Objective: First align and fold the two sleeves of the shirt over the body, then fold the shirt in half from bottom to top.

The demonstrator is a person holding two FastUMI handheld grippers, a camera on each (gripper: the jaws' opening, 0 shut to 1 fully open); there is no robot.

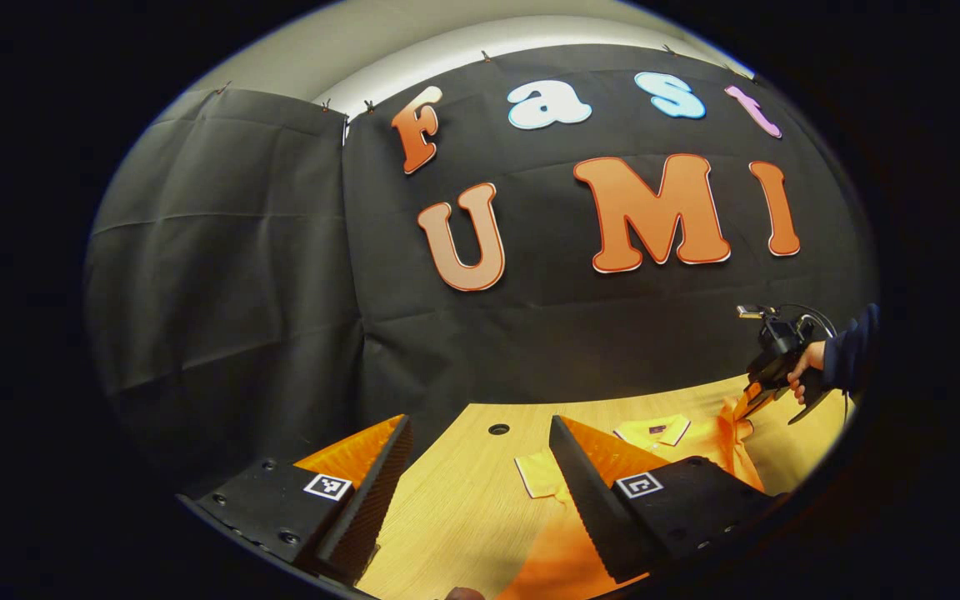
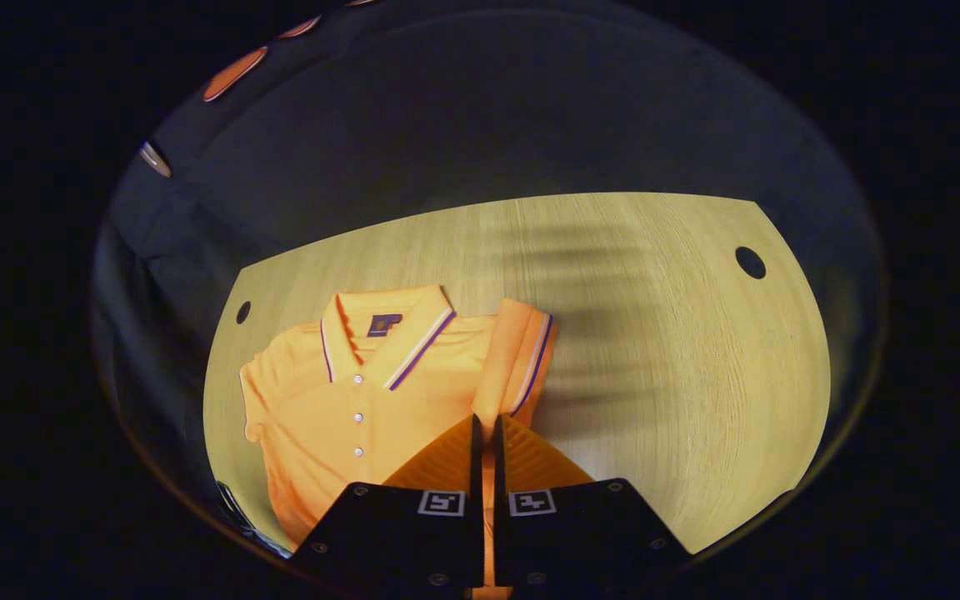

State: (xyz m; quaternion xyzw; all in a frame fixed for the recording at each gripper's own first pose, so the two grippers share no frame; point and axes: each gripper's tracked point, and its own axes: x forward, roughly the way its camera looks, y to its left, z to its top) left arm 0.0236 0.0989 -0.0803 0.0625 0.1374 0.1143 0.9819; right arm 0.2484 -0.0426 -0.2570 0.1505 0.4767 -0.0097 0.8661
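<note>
Pinching the shirt's right sleeve (image 2: 522, 350), the right gripper (image 2: 484, 429) is lifting it over the orange shirt (image 2: 363, 392) on the bench (image 2: 680, 333), while the left gripper (image 1: 480, 450) is hovering released.

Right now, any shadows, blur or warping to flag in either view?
Right gripper view: soft streaky shadows on the table beside the shirt, edges dim. Left gripper view: table edge bows from fisheye warping; the far right tongs look slightly soft.
</note>
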